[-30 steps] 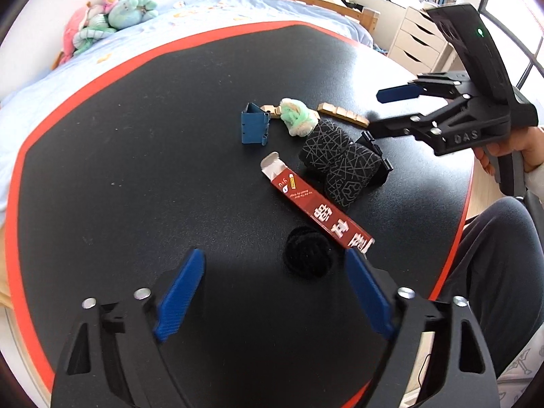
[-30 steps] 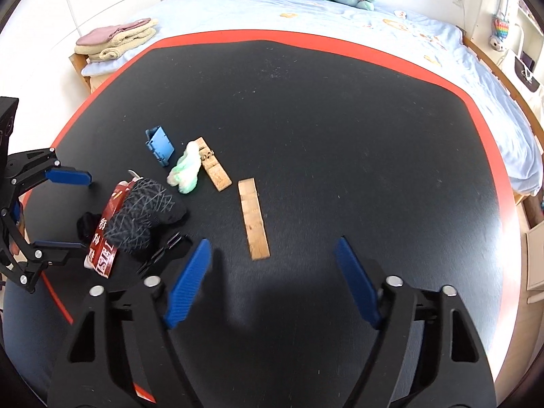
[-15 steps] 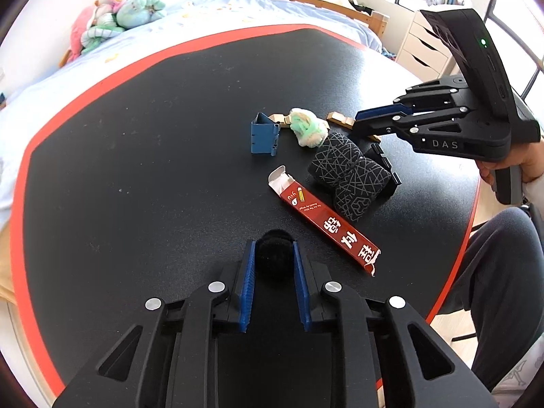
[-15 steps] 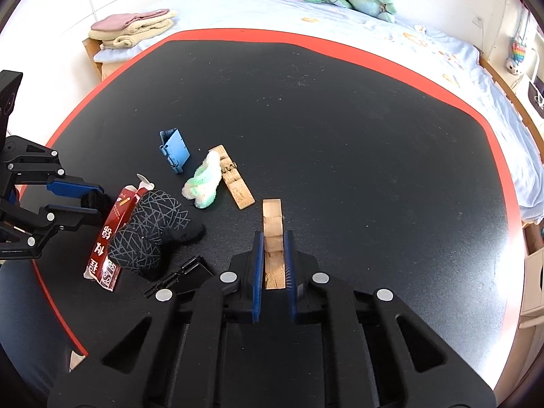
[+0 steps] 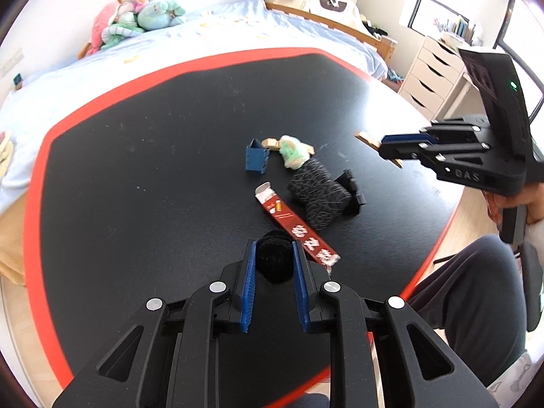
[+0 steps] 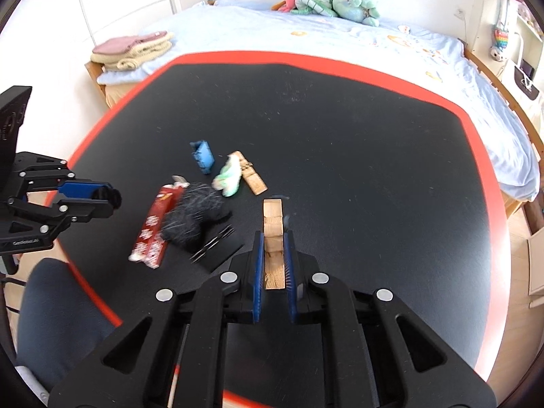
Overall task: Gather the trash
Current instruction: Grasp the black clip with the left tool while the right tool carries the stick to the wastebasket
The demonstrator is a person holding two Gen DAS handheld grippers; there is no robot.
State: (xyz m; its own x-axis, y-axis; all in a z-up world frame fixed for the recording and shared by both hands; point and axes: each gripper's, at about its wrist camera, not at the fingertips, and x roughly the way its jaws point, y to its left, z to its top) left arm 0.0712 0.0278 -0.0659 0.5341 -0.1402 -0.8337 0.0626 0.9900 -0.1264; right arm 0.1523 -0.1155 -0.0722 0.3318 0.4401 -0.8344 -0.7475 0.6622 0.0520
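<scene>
Black puff (image 5: 274,255) betw. left tongs (image 5: 272,248)

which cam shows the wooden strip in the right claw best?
Right wrist: the wooden strip runs lengthwise between the right claw's blue pads, grain visible. Left wrist shows only both ends poking out either side of that claw, seen side-on.

On the bench (image 5: 136,170) the things lie in one cluster near its middle. In my left view, the small box (image 5: 256,159) stands farthest, with the plush piece (image 5: 294,151) just to its right. Nearer to me lies the patterned pouch (image 5: 318,192), and the long carton (image 5: 295,227) lies beside it on the left. The fuzzy ball (image 5: 273,260) sits between my left tongs (image 5: 272,265). The wooden strip (image 6: 273,234) is between my right tongs (image 6: 272,248), right of the cluster. The bed (image 6: 340,40) is behind the bench.
</scene>
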